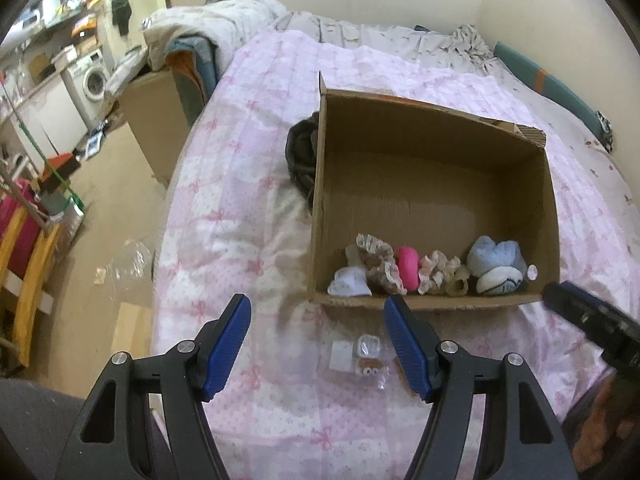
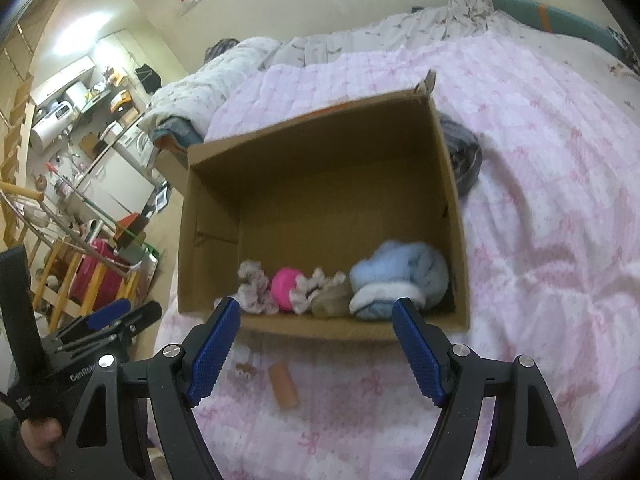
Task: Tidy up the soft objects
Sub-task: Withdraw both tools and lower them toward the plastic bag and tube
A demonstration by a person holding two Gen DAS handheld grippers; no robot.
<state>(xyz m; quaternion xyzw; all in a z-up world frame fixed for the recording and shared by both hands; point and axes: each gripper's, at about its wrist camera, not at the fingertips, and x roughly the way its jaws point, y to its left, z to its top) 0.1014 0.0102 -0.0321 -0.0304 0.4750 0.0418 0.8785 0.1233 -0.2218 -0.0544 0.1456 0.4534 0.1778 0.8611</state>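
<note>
1. On the bed (image 1: 240, 184) we saw a cardboard box (image 1: 552, 216) with soft things along its near wall: a white piece (image 1: 349, 280), frilly scrunchies (image 1: 380, 258), a pink roll (image 1: 408, 266), blue socks (image 1: 496, 258).
2. Beside the box lay a dark bundle (image 1: 300, 152); small packets (image 1: 360, 354) lay before it.
3. We held both the left claw (image 1: 318, 346) and right claw (image 2: 318, 350) spread and empty.

Cardboard box (image 1: 436, 152) far half bare; soft items (image 1: 424, 268) line near wall; dark bundle (image 1: 302, 152) against outer side.

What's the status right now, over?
Left gripper and right gripper open, empty. Soft items lined along cardboard box's near wall. Dark bundle outside box. Nothing blocking.
</note>
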